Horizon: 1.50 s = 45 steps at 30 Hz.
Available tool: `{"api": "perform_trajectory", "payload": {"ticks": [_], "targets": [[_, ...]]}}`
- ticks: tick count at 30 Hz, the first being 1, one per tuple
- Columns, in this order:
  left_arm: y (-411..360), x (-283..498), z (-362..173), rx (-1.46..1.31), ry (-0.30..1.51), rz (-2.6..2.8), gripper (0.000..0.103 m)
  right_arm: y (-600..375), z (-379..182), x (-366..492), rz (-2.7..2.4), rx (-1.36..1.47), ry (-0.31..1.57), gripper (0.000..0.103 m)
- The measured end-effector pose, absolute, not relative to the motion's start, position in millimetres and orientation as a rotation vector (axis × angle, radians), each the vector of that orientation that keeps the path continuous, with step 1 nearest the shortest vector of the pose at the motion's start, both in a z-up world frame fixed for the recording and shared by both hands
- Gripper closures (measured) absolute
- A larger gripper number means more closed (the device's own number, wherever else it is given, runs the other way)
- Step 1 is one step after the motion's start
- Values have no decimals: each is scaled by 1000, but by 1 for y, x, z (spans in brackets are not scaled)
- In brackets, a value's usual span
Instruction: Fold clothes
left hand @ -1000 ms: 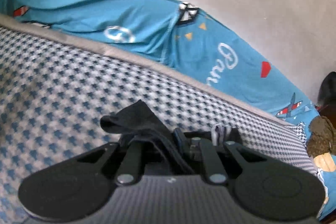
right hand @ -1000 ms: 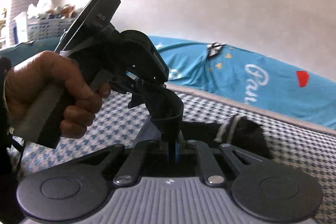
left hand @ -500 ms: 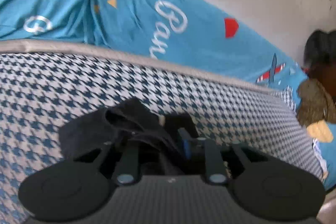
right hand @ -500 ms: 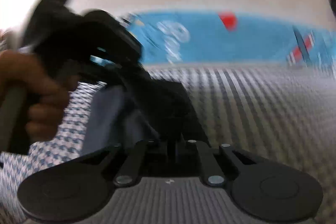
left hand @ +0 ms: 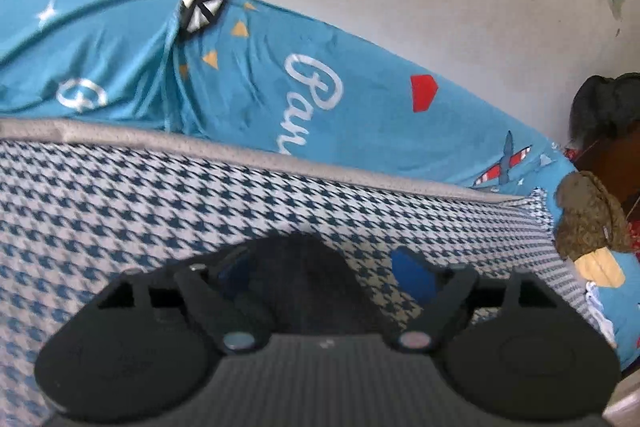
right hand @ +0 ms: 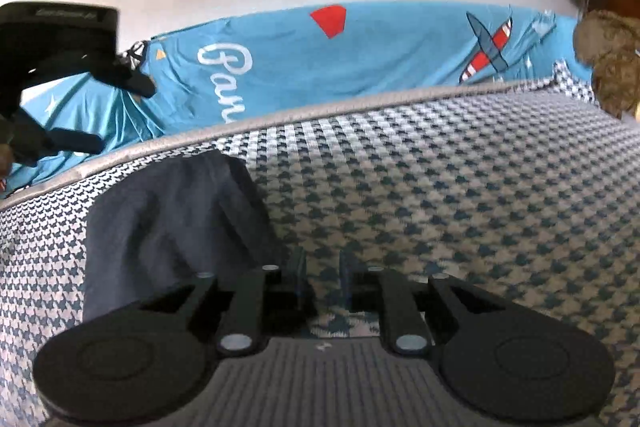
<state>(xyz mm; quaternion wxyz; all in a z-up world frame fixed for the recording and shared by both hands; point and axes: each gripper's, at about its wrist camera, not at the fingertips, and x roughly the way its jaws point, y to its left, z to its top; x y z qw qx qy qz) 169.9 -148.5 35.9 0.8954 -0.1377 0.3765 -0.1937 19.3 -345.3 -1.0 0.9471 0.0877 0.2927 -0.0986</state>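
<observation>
A dark navy garment (right hand: 172, 223) lies folded on the houndstooth bed cover (right hand: 440, 187), just left of my right gripper (right hand: 322, 279). That gripper's jaws are opening, with a narrow gap that shows only the cover. In the left wrist view the same dark garment (left hand: 304, 275) sits low between the wide-spread fingers of my left gripper (left hand: 324, 271). Its jaws are opening, and the blue right pad (left hand: 412, 275) stands apart from the cloth. From the right wrist view, the left gripper (right hand: 104, 111) hangs open at the far left, above the bed's edge.
A blue printed sheet (left hand: 320, 87) runs along the white wall behind the grey-piped edge of the cover. A brown plush toy (left hand: 588, 223) lies at the right end. Above it a dark object (left hand: 608, 107) rests on brown wooden furniture.
Both grippers were shut on the dark garment and have let it go. The left jaws spread wide and the right ones parted slightly. The left gripper pulled away to the left.
</observation>
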Motion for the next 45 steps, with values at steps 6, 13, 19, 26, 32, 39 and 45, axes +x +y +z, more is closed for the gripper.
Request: {"api": "perform_trajectory", "payload": {"ticks": [6, 13, 19, 26, 32, 39, 45], "targets": [[-122, 152, 41, -205, 803, -356, 13, -356, 17, 23, -85, 179, 587, 84], [-100, 124, 10, -170, 869, -315, 9, -365, 26, 47, 105, 125, 610, 80], [-94, 104, -27, -178, 958, -327, 8, -384, 18, 61, 121, 227, 725, 76], [-110, 88, -45, -123, 1011, -399, 7, -410, 7, 52, 97, 362, 806, 72], [-125, 79, -58, -65, 1031, -430, 7, -398, -1, 57, 148, 407, 852, 72], [-132, 76, -67, 6, 1040, -438, 5, -380, -2, 55, 125, 315, 861, 90], [-136, 69, -69, 61, 1045, -442, 3, -374, 0, 45, 102, 242, 877, 95]]}}
